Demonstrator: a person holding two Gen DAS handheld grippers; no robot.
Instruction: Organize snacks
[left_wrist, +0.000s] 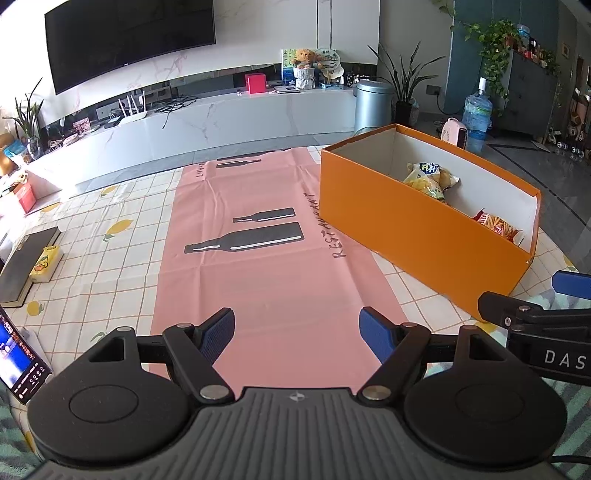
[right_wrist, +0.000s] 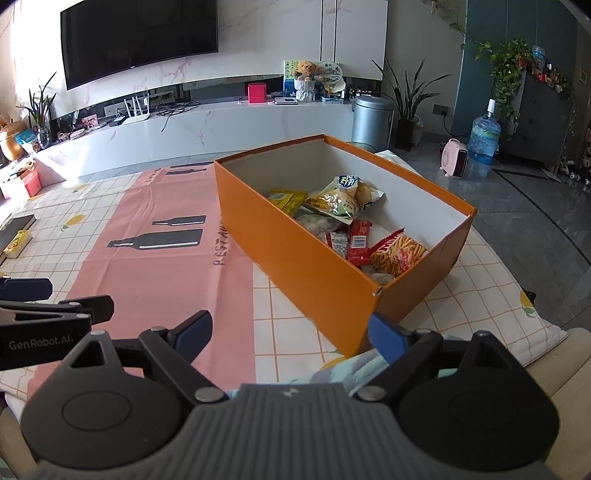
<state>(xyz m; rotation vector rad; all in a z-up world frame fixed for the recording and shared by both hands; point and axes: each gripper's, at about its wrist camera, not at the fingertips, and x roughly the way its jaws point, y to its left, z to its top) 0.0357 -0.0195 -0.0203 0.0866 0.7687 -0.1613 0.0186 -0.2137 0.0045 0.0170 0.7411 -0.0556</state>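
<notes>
Several snack packs sit inside the orange box (right_wrist: 295, 258), none left out on the pink mat (right_wrist: 147, 280) as far as either view shows, so the sorting looks about done. Count in the right wrist view: 1 pale chip bag (right_wrist: 343, 197) on top toward the far end, 1 yellow packet (right_wrist: 286, 199) beside it, 2 red wrappers (right_wrist: 352, 238) mid-box, 1 red bag of fries-type sticks (right_wrist: 397, 253) at the near end, plus a clearish pack partly buried; exact total can't be told.

Handling, my read: bags are light, air-puffed, crinkly and slick; contents crush easily. Best hold is the crimped seam or a corner, w/ a gentle pinch, not across the belly. The box is stiff card, probably light, grab by a wall edge if it needs shifting.

Left gripper (left_wrist: 297, 334) hovers over the mat, jaws wide, nothing between. Right gripper (right_wrist: 291, 332) sits just short of the box's near corner, jaws also wide and empty.

Off to the left: 1 dark book (left_wrist: 26, 262), 1 small yellow box (left_wrist: 46, 264) touching it, 1 phone (left_wrist: 20, 360).
</notes>
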